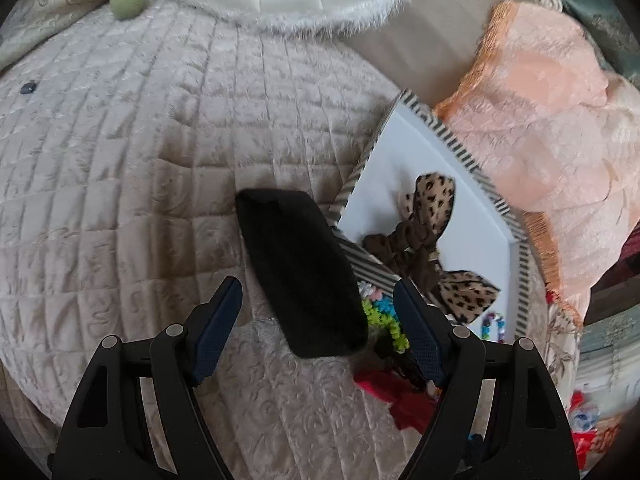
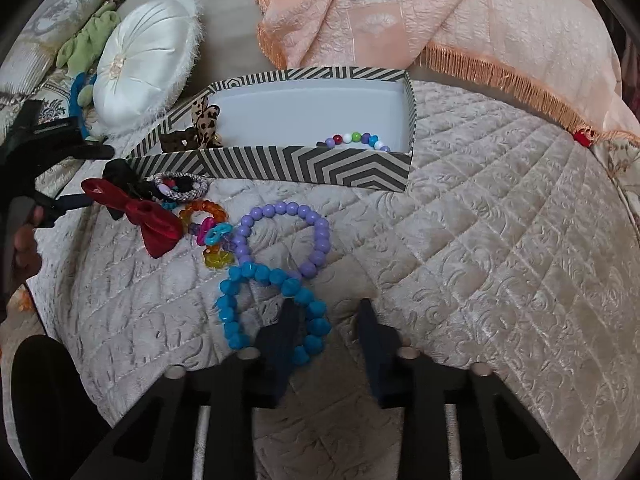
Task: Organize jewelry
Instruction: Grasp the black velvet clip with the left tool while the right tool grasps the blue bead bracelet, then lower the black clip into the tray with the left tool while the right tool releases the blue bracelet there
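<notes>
Right hand-held gripper and left hand-held gripper spread; one blue bracelet, one box.

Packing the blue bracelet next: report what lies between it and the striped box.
The purple bracelet lies on the quilt between the blue bracelet and the striped box, touching the blue one. Nothing else blocks that path.

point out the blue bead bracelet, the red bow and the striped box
blue bead bracelet [image 2: 236, 312], right wrist view, on the beads of its left side
red bow [image 2: 156, 226], right wrist view, on its right loop
striped box [image 2: 304, 166], right wrist view, on its front wall
</notes>
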Demonstrator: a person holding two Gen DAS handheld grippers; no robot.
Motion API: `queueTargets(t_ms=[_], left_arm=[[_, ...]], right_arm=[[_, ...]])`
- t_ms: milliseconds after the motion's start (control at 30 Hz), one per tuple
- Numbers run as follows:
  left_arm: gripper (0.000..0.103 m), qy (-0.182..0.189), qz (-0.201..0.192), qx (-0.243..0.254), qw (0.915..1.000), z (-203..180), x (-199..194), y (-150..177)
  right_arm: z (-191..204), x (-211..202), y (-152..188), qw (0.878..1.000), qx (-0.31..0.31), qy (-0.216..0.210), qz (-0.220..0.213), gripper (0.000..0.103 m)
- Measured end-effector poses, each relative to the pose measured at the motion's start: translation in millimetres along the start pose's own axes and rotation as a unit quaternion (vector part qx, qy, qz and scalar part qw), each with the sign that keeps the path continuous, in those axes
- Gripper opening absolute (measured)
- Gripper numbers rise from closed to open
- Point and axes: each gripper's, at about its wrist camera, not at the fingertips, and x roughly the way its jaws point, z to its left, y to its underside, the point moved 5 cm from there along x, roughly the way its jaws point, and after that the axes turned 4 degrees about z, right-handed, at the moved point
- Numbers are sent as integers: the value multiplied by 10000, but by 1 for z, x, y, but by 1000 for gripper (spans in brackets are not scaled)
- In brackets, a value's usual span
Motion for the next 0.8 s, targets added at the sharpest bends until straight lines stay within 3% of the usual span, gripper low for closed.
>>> queueTargets(t_ms=[67,100,133,233,567,633,700,733,800], left_arm=[[77,-9,202,22,9998,1,10,4],[64,-16,267,45,9996,2,13,6],[43,-60,305,91,9995,3,14,9],[16,-227,210,273,9991,6,8,15],[13,-51,-405,821,9958,-8,-61,28],[13,3,-470,914,9947,-11,-72,33],[13,71,-485,971,9941,-14,-79,39],[13,85,-489,996,9938,-16,-80,40],[13,117,-498,1031,9934,-19,-84,45]], right_arm=[[-2,-1,-1,10000,67,-53,-43,9],[-5,-3,-1,9998,140,-86,-97,9],[-7,-6,-1,9995,220,-124,-165,9],[-12,-19,-4,9983,374,-243,-365,7],[-5,-65,-18,9945,385,-504,-834,5],[-4,-67,-19,9949,364,-565,-751,5],[-2,-57,-15,9974,307,-528,-387,6],[-2,-50,-13,9984,287,-437,-217,8],[0,-37,-8,9992,235,-314,-18,27]])
